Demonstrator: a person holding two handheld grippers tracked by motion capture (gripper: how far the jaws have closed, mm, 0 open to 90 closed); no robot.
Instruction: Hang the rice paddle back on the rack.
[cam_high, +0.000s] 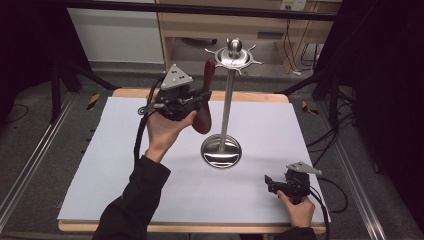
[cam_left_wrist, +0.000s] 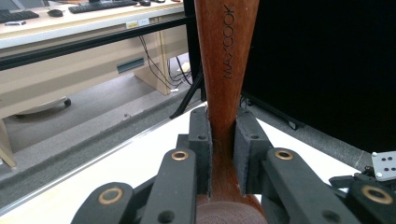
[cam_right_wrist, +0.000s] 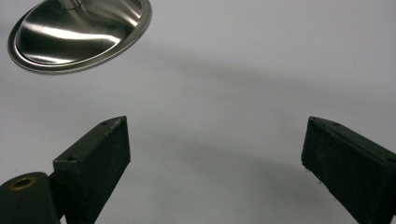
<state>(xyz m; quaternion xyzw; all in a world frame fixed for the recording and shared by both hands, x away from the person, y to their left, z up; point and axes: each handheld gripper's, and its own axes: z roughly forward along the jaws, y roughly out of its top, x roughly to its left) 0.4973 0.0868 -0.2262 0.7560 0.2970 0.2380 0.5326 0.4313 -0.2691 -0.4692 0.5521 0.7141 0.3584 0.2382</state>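
Observation:
A dark wooden spoon (cam_high: 204, 107) hangs upright in the air left of a steel utensil stand (cam_high: 227, 90), its handle tip near the stand's hooked top ring (cam_high: 233, 56). My left gripper (cam_high: 200, 97) is shut on the spoon's neck; in the left gripper view the handle (cam_left_wrist: 227, 60), stamped MAXCOOK, rises between the two pads (cam_left_wrist: 201, 140). My right gripper (cam_high: 271, 184) rests low at the table's front right, open, with nothing between its fingers (cam_right_wrist: 100, 158). The stand's round base (cam_right_wrist: 79, 32) lies ahead of it.
A white sheet (cam_high: 150, 165) covers the wooden table. The stand's base (cam_high: 221, 151) sits near the middle. A wooden cabinet (cam_high: 260, 25) and cables stand behind the table, with dark curtains at both sides.

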